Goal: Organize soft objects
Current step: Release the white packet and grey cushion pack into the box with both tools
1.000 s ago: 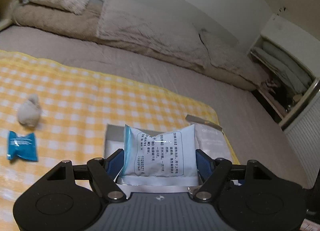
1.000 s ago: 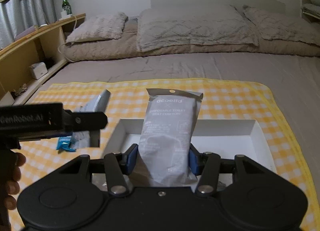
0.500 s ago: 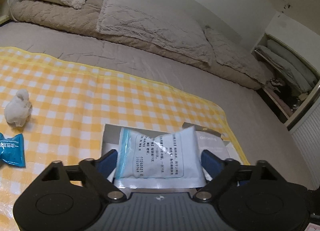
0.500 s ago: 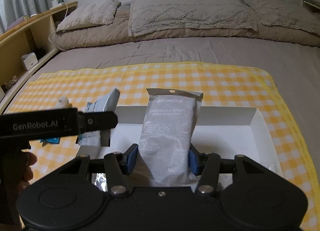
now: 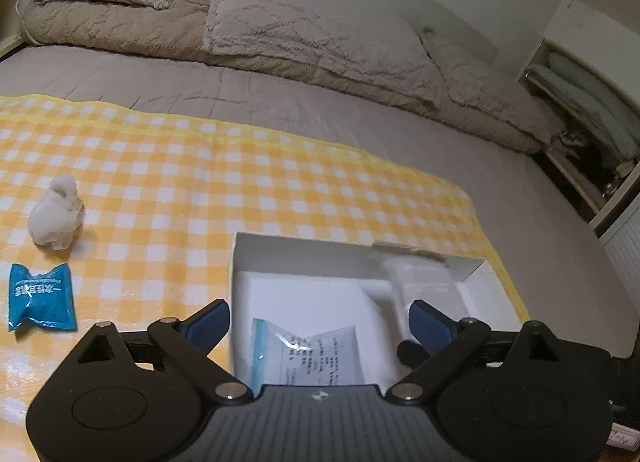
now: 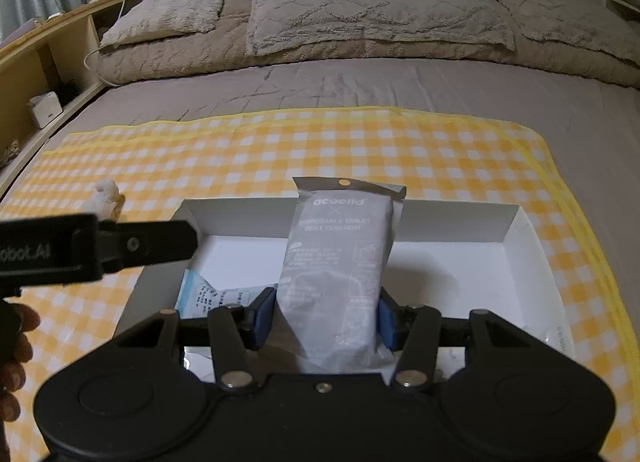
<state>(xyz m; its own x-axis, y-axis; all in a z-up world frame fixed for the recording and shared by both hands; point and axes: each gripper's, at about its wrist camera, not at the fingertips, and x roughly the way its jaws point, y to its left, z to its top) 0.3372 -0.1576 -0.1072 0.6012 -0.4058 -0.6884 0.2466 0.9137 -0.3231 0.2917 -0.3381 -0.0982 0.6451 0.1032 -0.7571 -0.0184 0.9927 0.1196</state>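
My left gripper (image 5: 320, 318) hangs over the near left part of the white box (image 5: 304, 246); its jaws are opening and stand wide apart. A white packet with a blue edge (image 5: 308, 354) lies loose on the box floor below them, touching neither pad. My right gripper (image 6: 326, 318) holds a grey toilet seat cushion pack (image 6: 340, 262) upright over the middle of the box (image 6: 460, 225); its jaws are starting to open, but both blue pads still touch the pack. The white packet (image 6: 208, 296) also shows in the right wrist view.
A yellow checked cloth (image 5: 240, 165) covers the bed under the box. On it, left of the box, lie a blue sachet (image 5: 40, 296) and a white knotted bundle (image 5: 56, 217). Pillows (image 6: 368, 9) line the far side. A wooden shelf (image 6: 60, 17) runs along the left.
The left jaws spread apart and the white packet dropped from between them onto the box floor. Both grippers sank toward the box. The grey pack stays between the right pads.
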